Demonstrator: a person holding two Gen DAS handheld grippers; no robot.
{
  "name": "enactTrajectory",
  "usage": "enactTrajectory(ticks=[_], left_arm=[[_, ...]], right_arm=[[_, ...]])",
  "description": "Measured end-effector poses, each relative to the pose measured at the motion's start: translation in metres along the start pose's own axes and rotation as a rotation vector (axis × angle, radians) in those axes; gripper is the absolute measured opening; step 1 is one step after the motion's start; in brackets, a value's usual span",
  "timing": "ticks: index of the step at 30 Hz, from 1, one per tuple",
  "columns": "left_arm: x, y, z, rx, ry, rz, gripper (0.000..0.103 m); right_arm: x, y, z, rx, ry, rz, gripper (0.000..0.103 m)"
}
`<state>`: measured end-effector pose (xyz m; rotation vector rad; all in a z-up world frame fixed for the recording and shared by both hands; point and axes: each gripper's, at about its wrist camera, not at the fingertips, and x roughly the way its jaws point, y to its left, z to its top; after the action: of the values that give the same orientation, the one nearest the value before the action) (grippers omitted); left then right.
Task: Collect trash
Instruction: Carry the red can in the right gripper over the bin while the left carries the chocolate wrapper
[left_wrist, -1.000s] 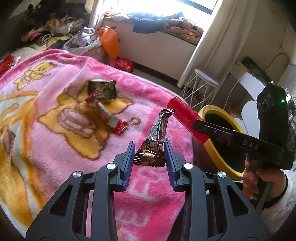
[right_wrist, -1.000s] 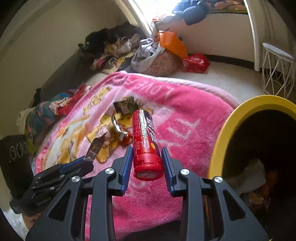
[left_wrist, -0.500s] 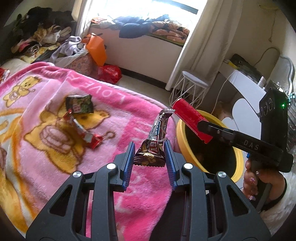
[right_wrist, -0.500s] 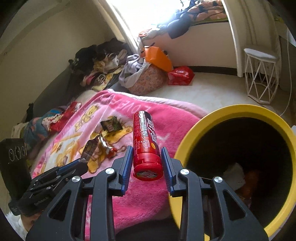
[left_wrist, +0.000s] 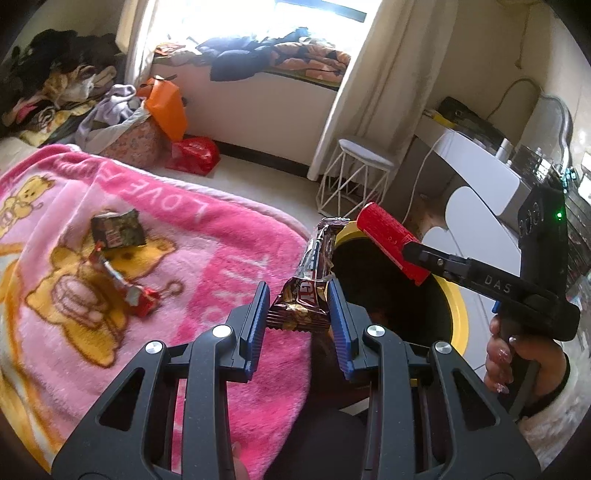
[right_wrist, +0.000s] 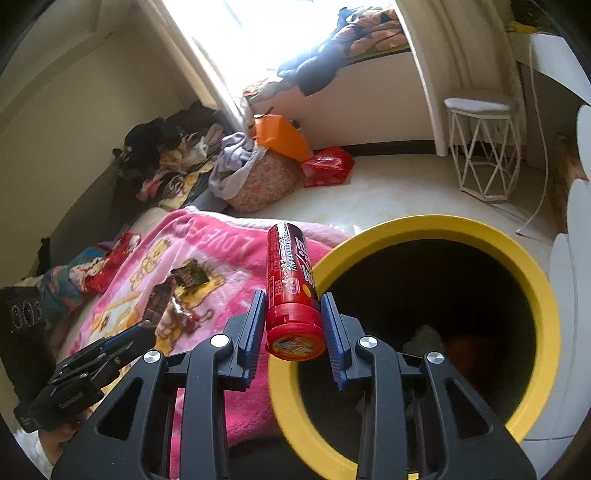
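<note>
Right now your right gripper clamps the red tube, its far end just past the fingertips over the yellow bin rim. Your left gripper pinches the brown wrapper, bin mouth beyond the right finger. Release early and either could bounce off the rim onto the pink blanket, where two wrappers wait left of your fingers.
</note>
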<state>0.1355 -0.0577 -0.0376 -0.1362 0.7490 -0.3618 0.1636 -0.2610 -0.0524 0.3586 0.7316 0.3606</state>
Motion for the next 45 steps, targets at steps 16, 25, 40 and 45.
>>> enactTrajectory(ticks=[16, 25, 40, 45], left_arm=[[0.018, -0.042, 0.003, 0.071, 0.019, -0.055, 0.026], [0.029, -0.066, 0.0, 0.107, 0.039, -0.09, 0.026], [0.053, -0.101, 0.001, 0.16, 0.066, -0.119, 0.026], [0.065, -0.112, 0.0, 0.192, 0.079, -0.119, 0.026]], right_arm=[[-0.03, -0.043, -0.006, 0.076, -0.051, -0.066, 0.029], [-0.048, -0.066, -0.009, 0.118, -0.082, -0.111, 0.029], [-0.061, -0.101, -0.016, 0.2, -0.116, -0.19, 0.029], [-0.063, -0.11, -0.019, 0.221, -0.118, -0.196, 0.029]])
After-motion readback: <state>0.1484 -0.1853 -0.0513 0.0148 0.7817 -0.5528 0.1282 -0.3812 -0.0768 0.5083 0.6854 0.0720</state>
